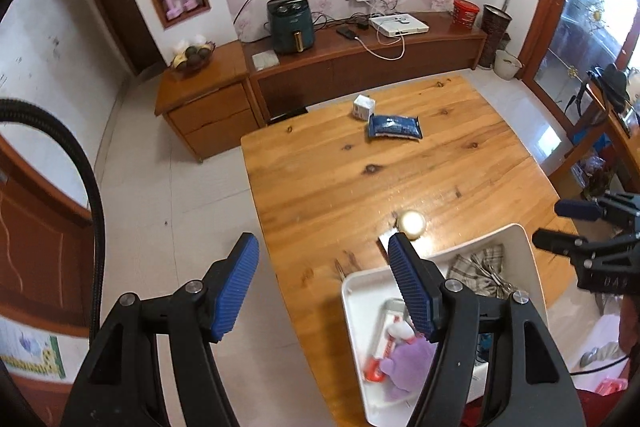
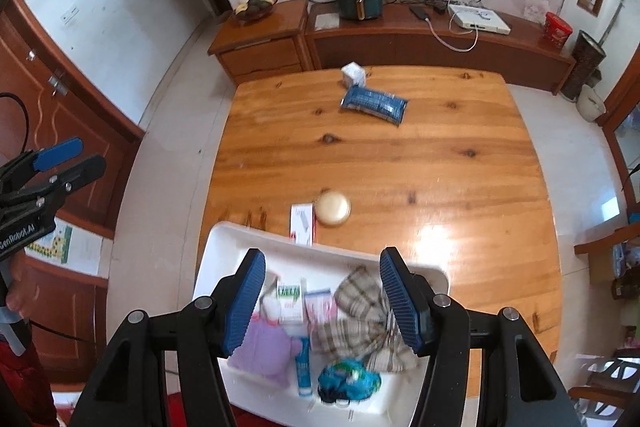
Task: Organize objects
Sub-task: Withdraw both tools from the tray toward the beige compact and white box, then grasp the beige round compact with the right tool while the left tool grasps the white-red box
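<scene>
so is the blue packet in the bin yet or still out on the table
Out. The blue packet lies flat on the bare wood of the table, beside a small white box, well clear of the white bin.

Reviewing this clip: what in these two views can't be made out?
- Left wrist view: left gripper finger covers part of the white tray.
- Right wrist view: motion blur makes print on the small boxes unreadable.
- Both views: labels on the blue packet too small.
</scene>
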A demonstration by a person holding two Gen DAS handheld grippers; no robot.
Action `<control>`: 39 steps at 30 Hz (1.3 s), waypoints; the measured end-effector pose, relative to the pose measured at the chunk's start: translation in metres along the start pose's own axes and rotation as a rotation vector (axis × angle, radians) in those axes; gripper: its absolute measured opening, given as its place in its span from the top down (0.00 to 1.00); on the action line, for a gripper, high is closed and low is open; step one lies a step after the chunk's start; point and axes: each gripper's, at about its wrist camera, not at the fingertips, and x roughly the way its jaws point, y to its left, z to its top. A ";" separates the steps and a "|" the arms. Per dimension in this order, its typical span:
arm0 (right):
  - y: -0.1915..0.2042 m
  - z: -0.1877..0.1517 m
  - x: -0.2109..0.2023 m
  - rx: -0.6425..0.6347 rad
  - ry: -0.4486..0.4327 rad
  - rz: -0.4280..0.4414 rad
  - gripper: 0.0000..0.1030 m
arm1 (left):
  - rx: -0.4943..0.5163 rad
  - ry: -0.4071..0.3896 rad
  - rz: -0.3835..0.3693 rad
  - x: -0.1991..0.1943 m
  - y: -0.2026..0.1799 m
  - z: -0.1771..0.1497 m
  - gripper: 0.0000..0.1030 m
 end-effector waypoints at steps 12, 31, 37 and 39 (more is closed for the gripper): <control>0.001 0.063 0.047 -0.106 0.007 -0.045 0.33 | 0.075 0.064 -0.129 0.069 0.002 0.032 0.12; -0.007 0.067 0.193 -0.533 0.195 0.016 0.33 | -0.077 0.355 -0.239 0.210 -0.036 0.002 0.06; -0.012 0.061 0.223 -0.630 0.256 0.031 0.33 | -0.106 0.466 -0.250 0.234 -0.052 -0.014 0.06; -0.014 0.060 0.230 -0.663 0.265 0.034 0.33 | -0.103 0.504 -0.251 0.241 -0.058 -0.019 0.06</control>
